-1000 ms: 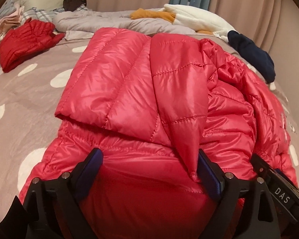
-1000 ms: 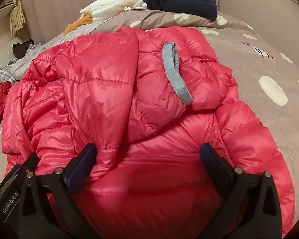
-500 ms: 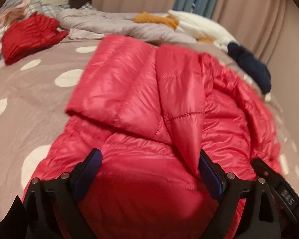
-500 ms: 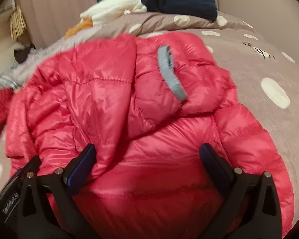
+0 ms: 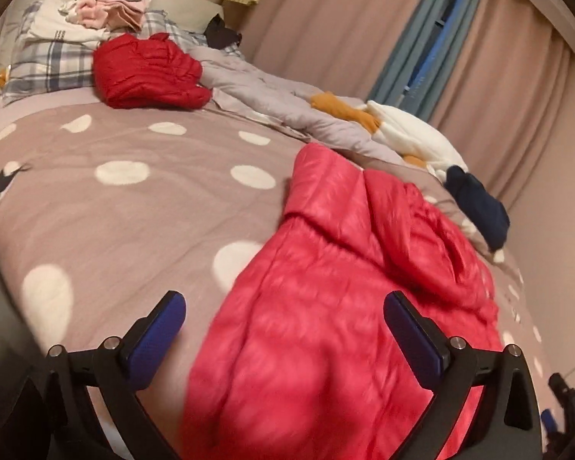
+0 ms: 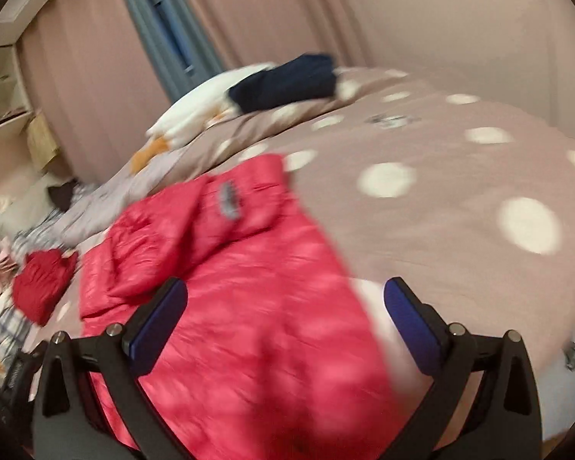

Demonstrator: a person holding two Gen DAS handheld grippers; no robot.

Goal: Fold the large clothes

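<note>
A pink-red quilted puffer jacket (image 5: 349,306) lies on the bed with its sleeves and hood folded onto its body; it also shows in the right wrist view (image 6: 249,306), with a grey cuff (image 6: 228,201) on top. My left gripper (image 5: 283,326) is open and empty, above the jacket's near left edge. My right gripper (image 6: 285,314) is open and empty, above the jacket's near right edge. Both views are blurred by motion.
The bed has a mauve cover with white dots (image 5: 126,207). A folded dark red jacket (image 5: 145,73) lies far left by plaid pillows (image 5: 53,61) and stacked clothes. A grey garment (image 5: 287,103), white and orange clothes (image 5: 410,134) and a navy garment (image 5: 479,207) lie along the far edge.
Both grippers have pulled back and up from the jacket and swung outward, left to the left, right to the right. The jacket now looks smaller and more of the bed shows.
</note>
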